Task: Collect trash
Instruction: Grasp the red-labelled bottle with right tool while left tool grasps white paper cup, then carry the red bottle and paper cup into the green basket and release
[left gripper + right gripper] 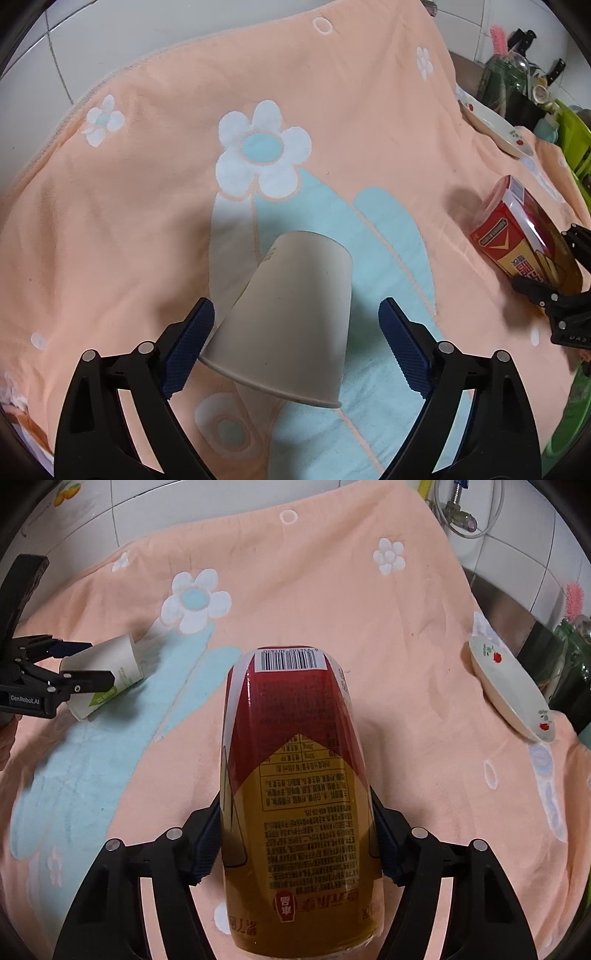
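A beige paper cup (291, 317) lies on its side on the peach flowered cloth (147, 221), its mouth towards the camera. My left gripper (295, 306) stands open around the cup. The left pad is right beside the rim and the right pad is clear of it. In the right wrist view the same cup (125, 657) sits between the left gripper's (98, 662) fingers. A red and gold drink carton (295, 775) lies on the cloth (406, 664), and my right gripper (295, 805) is shut on it, both pads against its sides. The carton (509, 229) and right gripper (554, 262) show at the right edge of the left wrist view.
A white plate with red flowers (509, 679) leans at the cloth's right edge, also seen as the plate (495, 129) from the left. Behind it are a green rack (572, 140) and dark jars. A tiled wall (184, 502) and a pipe valve (458, 513) lie beyond the cloth.
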The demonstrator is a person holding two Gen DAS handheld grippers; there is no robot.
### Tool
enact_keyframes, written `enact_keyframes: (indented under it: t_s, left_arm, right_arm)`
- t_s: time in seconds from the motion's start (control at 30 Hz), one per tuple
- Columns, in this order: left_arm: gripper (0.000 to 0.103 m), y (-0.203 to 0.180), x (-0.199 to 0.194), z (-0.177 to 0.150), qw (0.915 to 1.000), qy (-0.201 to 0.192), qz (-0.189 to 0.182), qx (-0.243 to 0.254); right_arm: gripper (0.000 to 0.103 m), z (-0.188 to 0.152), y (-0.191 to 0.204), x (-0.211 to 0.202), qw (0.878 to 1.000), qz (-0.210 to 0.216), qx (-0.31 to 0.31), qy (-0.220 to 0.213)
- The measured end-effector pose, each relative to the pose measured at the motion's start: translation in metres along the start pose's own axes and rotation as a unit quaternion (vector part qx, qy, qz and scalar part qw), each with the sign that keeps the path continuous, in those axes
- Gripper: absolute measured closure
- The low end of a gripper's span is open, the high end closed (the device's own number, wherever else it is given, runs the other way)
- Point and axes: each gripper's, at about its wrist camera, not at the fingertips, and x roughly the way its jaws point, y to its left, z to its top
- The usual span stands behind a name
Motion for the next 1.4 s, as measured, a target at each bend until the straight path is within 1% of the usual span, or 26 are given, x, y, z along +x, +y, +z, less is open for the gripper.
enact_keyframes:
  t_s: [0.07,0.13,0.23,0.37,0.47,0.63,0.83,0.97,1.13,1.3,1.4]
  left_arm:
    - [0.023,-0.001,0.002,-0.001,1.0,0.003,0.001,0.004]
    - [0.037,-0.002,0.004,-0.003,1.0,0.008,-0.002,0.006]
    - [0.038,-0.003,0.001,-0.004,1.0,0.0,-0.001,0.0]
    - [0.04,-0.006,-0.007,-0.008,0.9999,-0.013,-0.001,-0.005]
    - [0.041,-0.01,-0.019,-0.011,0.9995,-0.025,-0.01,-0.014]
    - [0.041,-0.022,-0.05,-0.019,0.9977,-0.055,-0.035,-0.016]
    - [0.041,-0.044,-0.09,-0.036,0.9934,-0.087,-0.073,-0.017]
    - [0.041,-0.066,-0.113,-0.049,0.99,-0.107,-0.091,-0.003]
    - [0.041,-0.093,-0.141,-0.062,0.9845,-0.128,-0.12,0.008]
    - [0.041,-0.12,-0.161,-0.075,0.9796,-0.138,-0.144,0.021]
    - [0.041,-0.137,-0.171,-0.082,0.976,-0.143,-0.161,0.031]
  right_arm:
    - [0.037,-0.001,0.001,-0.002,1.0,0.001,0.001,-0.002]
    - [0.038,-0.002,0.0,-0.003,1.0,0.005,0.006,-0.003]
    - [0.038,-0.004,-0.001,-0.008,1.0,0.008,0.008,-0.008]
    - [0.039,-0.008,0.002,-0.018,1.0,0.012,0.011,-0.018]
    - [0.039,-0.012,0.006,-0.03,0.999,0.014,0.011,-0.028]
    - [0.039,-0.023,0.01,-0.055,0.999,0.019,0.021,-0.047]
    - [0.039,-0.047,0.014,-0.093,0.997,0.015,0.025,-0.067]
    - [0.039,-0.067,0.013,-0.121,0.996,0.003,0.031,-0.078]
    - [0.039,-0.092,0.008,-0.153,0.994,-0.006,0.052,-0.093]
    - [0.039,-0.13,-0.001,-0.186,0.992,-0.027,0.071,-0.102]
    - [0.039,-0.155,-0.008,-0.204,0.99,-0.048,0.082,-0.107]
